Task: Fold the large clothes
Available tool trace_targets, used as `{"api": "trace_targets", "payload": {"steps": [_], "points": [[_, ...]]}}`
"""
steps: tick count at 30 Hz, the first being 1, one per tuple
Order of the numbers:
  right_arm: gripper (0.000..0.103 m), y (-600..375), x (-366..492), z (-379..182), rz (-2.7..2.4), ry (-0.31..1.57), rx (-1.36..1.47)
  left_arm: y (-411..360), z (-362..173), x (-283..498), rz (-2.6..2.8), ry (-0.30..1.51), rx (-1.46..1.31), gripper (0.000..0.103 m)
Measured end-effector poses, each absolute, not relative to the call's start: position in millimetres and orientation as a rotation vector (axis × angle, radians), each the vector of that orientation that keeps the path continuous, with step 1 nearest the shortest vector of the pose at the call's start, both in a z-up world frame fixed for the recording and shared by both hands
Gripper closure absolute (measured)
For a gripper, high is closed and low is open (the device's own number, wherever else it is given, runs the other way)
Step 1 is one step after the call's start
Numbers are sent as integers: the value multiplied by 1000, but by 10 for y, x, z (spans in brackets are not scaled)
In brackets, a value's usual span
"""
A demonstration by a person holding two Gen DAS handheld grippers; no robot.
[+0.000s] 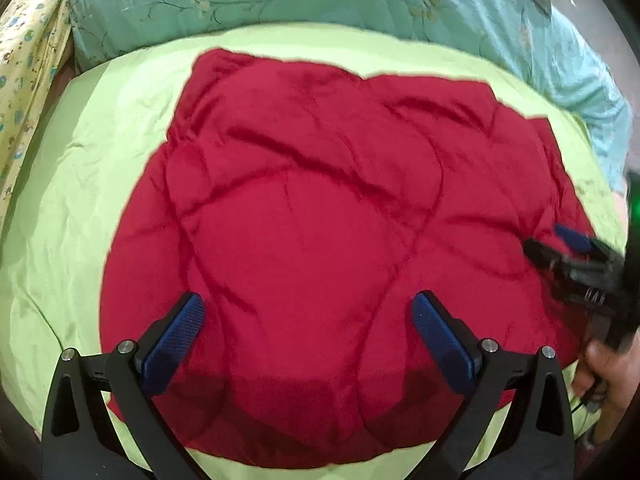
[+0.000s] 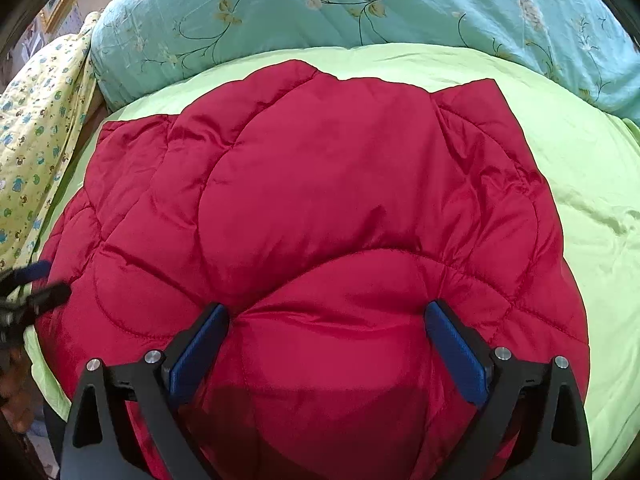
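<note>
A big red puffy jacket (image 1: pixel 320 220) lies spread on a light green sheet (image 1: pixel 80 200). It sits right under and in front of both claws. The left claw (image 1: pixel 308 340) is wide open, with nothing between its blue pads (image 1: pixel 172 352). The right claw (image 2: pixel 328 352) is wide open too, and a fat bump of the jacket sits between its fingers. I cannot tell if they press on it.

To fold it well, I think each claw should go down to the near edge of the jacket and pinch all the layers. Then both should lift together and carry that edge away, toward the blue flowery blanket (image 2: pixel 360 8) far ahead of the claws. The cloth is thick and slippery, so a small pinch may slide off.

The near edge of the jacket is hidden under the claws. I cannot find the sleeves or tell which side faces up. In the left view the right claw (image 1: pixel 560 256) is blurry at the side, and only part of a hand (image 1: pixel 600 368) shows.
</note>
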State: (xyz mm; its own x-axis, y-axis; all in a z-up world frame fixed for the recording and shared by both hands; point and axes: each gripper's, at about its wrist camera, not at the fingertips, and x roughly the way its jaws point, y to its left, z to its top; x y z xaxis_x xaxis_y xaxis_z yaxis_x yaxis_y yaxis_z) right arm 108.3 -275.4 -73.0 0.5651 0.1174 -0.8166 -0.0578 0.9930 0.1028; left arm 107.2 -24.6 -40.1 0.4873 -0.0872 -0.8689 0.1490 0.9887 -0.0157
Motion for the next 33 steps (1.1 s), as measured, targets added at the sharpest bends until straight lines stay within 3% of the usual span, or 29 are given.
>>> {"api": "trace_targets", "payload": {"steps": [11,18,33], "points": [[6,-2692,610,-312,129,910,42,-259,-551,1127,-134,1044,90,0],[0,-2745,696,-760,126,978,29,-279,-565,1111,-126,1027,106,0],[0,-2742,661,-751,115,965,29,-300,-474,1030,-127,1019,109,0]]}}
